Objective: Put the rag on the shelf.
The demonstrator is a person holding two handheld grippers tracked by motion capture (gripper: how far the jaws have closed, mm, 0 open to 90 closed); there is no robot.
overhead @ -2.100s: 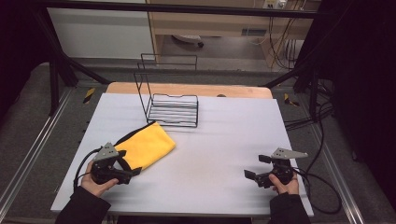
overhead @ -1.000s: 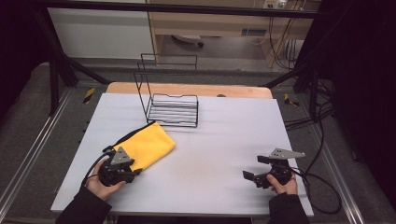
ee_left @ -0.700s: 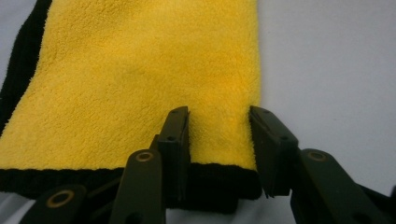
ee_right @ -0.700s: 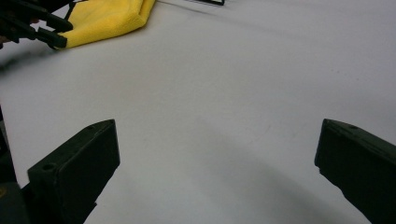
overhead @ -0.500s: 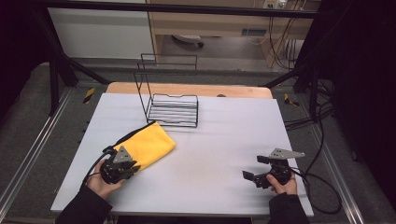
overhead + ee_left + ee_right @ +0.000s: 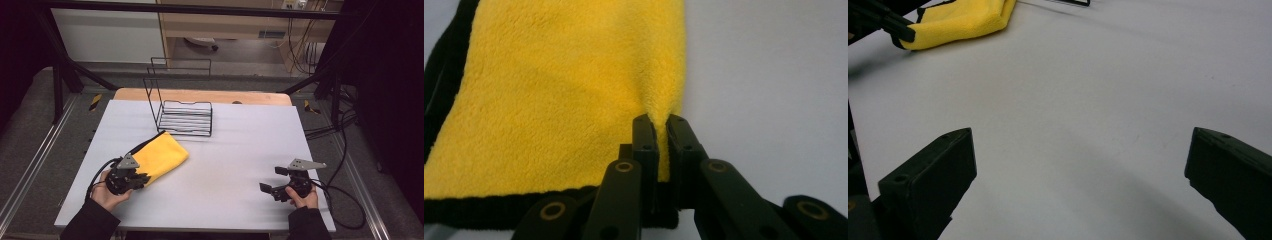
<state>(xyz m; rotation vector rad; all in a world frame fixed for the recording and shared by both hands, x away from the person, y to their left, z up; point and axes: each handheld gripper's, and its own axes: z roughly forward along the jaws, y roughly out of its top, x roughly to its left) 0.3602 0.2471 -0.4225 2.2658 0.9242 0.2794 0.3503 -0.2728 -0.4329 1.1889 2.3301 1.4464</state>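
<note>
The white counter [image 6: 240, 150] carries a wire rack [image 6: 182, 116] near its far edge, and the yellow cloth [image 6: 160, 155] lies toward the near-left corner. The left claw [image 6: 660, 142] pinches a fold at the cloth's near corner; lifting slowly should keep that bite. The right claw [image 6: 272, 189] waits agape near the near-right corner.

bare table [image 6: 240, 165] lies open between the grippers; only the wire rack [image 6: 183, 116] stands at the far edge.
</note>
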